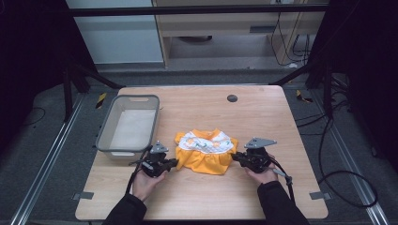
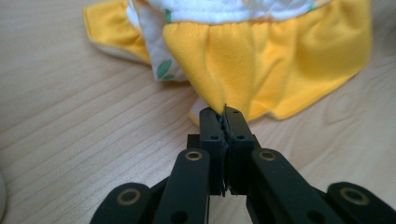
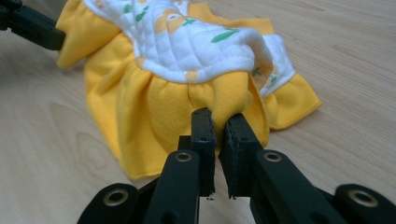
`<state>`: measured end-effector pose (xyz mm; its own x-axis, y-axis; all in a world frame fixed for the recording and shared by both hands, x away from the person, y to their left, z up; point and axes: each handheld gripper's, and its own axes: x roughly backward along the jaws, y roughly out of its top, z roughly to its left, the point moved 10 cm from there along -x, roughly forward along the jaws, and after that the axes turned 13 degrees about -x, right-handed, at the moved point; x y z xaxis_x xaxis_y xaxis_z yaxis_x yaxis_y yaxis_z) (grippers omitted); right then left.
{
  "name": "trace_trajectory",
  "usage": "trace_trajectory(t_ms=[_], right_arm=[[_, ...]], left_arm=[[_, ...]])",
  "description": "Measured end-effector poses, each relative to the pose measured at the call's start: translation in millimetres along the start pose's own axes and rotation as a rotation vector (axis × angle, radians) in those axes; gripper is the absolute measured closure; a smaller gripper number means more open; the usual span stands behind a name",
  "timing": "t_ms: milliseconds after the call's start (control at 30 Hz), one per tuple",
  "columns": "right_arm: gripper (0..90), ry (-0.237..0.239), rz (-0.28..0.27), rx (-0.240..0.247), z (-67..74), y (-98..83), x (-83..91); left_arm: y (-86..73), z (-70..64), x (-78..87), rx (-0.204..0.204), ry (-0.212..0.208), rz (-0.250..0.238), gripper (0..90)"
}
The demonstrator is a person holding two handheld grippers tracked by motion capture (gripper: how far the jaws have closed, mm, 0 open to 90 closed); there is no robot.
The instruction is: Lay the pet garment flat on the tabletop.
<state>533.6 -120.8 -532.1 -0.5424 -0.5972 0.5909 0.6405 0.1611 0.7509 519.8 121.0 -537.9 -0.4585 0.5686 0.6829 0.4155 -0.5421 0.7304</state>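
A small yellow garment [image 1: 206, 152] with a white quilted, printed top part lies crumpled in the middle of the wooden table [image 1: 263, 117]. My left gripper [image 1: 176, 162] is at its left edge. In the left gripper view the jaws [image 2: 225, 112] are shut on a corner of the yellow fabric [image 2: 261, 60]. My right gripper [image 1: 233, 156] is at the garment's right edge. In the right gripper view its jaws [image 3: 220, 120] are nearly together, pinching a fold of the yellow skirt [image 3: 140, 107]. The left gripper [image 3: 28, 25] shows at the far side of the cloth.
A grey plastic basket [image 1: 105, 126] with something white in its bottom stands at the table's left, just behind my left hand. A black round cap [image 1: 232, 98] sits in the tabletop near the far edge. Cables trail off the table's right side.
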Motion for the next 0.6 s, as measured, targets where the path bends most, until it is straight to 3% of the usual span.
trace_trajectory(t_ms=[33, 133, 200, 267, 367, 400, 433, 467, 500, 600], right_arm=[[83.4, 0.000, 0.000, 0.000, 0.0, 0.0, 0.0], [83.3, 0.024, 0.004, 0.004, 8.9, 0.4, 16.2], [82.7, 0.067, -0.012, -0.010, 20.3, 2.1, 34.5], [82.2, 0.079, -0.005, 0.000, 26.8, -1.7, 44.6], [81.9, 0.107, 0.017, -0.006, 34.5, -12.3, 52.9], [82.0, 0.115, 0.038, -0.014, 37.7, -19.7, 56.0], [82.0, 0.115, 0.038, -0.014, 37.7, -19.7, 56.0], [81.8, 0.115, 0.072, -0.027, 39.7, -32.4, 58.3], [81.8, 0.115, 0.072, -0.027, 39.7, -32.4, 58.3], [78.9, 0.061, 0.127, -0.048, 34.1, -50.0, 51.8]], left_arm=[[0.0, 0.0, 0.0, 0.000, 0.000, 0.000, 88.1], [7.6, -9.1, 27.7, -0.021, -0.024, -0.051, 88.1], [4.8, -15.3, 46.1, -0.026, -0.032, -0.063, 88.1], [-1.3, -20.6, 55.7, -0.020, -0.050, -0.057, 88.0], [-10.1, -24.7, 58.6, -0.018, -0.057, -0.036, 87.9], [-22.2, -31.4, 59.0, -0.011, -0.077, -0.002, 87.7], [-22.2, -31.4, 59.0, -0.011, -0.077, -0.002, 87.6], [-34.3, -39.0, 56.1, -0.014, -0.092, 0.036, 87.3], [-34.3, -39.0, 56.1, -0.014, -0.092, 0.036, 87.2], [-44.3, -44.3, 44.3, -0.054, -0.062, 0.096, 84.6]])
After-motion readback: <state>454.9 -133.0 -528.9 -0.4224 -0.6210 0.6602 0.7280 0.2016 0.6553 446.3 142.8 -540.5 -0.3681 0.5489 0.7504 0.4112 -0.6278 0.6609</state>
